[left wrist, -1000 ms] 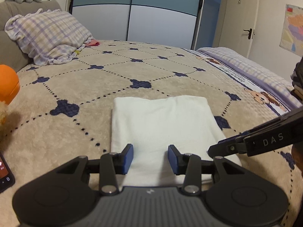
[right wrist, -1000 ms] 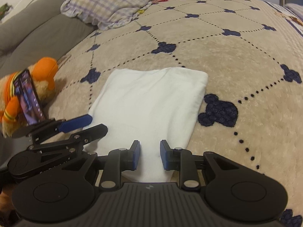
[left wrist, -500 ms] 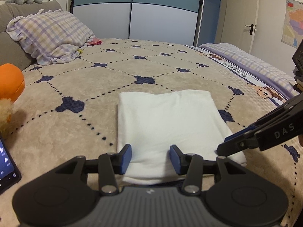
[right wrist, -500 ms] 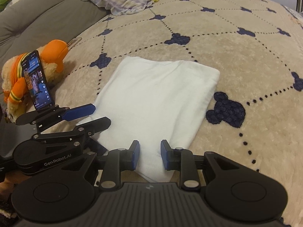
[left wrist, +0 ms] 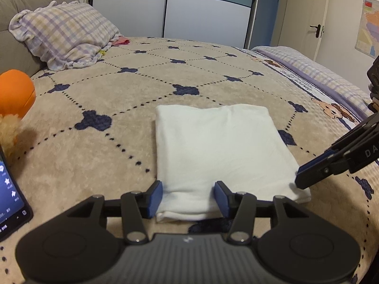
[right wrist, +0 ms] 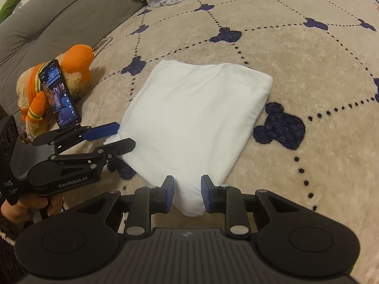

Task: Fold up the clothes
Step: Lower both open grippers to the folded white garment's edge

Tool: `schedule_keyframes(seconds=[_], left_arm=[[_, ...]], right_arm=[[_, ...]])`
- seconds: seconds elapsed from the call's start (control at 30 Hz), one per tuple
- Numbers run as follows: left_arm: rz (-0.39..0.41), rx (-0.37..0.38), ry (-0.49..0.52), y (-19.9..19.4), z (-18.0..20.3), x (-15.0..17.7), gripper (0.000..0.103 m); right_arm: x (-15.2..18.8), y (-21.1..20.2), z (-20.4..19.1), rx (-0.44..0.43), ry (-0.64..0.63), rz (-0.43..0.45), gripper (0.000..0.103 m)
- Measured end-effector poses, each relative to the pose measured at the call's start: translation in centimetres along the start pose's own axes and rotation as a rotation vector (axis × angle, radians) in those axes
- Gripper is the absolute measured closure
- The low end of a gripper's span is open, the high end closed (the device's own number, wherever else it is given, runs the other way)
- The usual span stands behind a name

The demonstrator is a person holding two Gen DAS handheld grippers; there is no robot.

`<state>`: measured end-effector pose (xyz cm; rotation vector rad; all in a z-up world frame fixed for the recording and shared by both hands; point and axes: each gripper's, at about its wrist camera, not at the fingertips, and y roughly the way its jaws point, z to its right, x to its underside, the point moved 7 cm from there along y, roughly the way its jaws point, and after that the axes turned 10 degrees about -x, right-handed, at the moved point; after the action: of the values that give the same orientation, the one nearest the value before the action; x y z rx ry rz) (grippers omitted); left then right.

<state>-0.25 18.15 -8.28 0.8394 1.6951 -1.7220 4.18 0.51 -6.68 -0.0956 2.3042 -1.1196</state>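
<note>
White garment [left wrist: 218, 149] lies folded flat on the bed [left wrist: 118, 108]; your left gripper [left wrist: 188, 197] is opening astride its near edge, your right gripper [right wrist: 187, 194] narrowly parted at its corner, neither gripping, so lift both away straight to keep the layers undisturbed.

Left claw [left wrist: 188, 197] opening — folded white cloth [left wrist: 220, 151] between its pads.

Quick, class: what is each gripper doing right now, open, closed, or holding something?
Left gripper: jaws opening, pads either side of the folded white cloth, not pressing it.
Right gripper: open, near corner of the cloth between its pads, not gripped.
</note>
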Motion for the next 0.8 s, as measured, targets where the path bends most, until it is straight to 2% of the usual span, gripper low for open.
schedule_keyframes(seconds=[0.07,0.27,0.43,0.5,0.8], left_arm=[[-0.013,-0.002,-0.001,0.0,-0.2,0.1,0.048],[-0.042,0.016,-0.012,-0.2,-0.7,0.2,0.048],[-0.067,0.028,-0.006,-0.5,-1.1,0.3,0.043],[-0.070,0.029,-0.011,-0.6,-1.3,0.3,0.039],[-0.060,0.021,-0.099,-0.6,-1.8,-1.0,0.028]], right_arm=[[0.1,-0.2,0.2,0.000,-0.008,-0.016,0.072],[0.4,-0.3,1.3,0.018,-0.001,-0.043,0.071],[0.3,-0.8,1.4,0.009,-0.006,-0.037,0.070],[0.2,-1.0,1.7,0.005,0.012,-0.030,0.066],[-0.5,-1.5,3.2,-0.026,0.134,0.018,0.063]])
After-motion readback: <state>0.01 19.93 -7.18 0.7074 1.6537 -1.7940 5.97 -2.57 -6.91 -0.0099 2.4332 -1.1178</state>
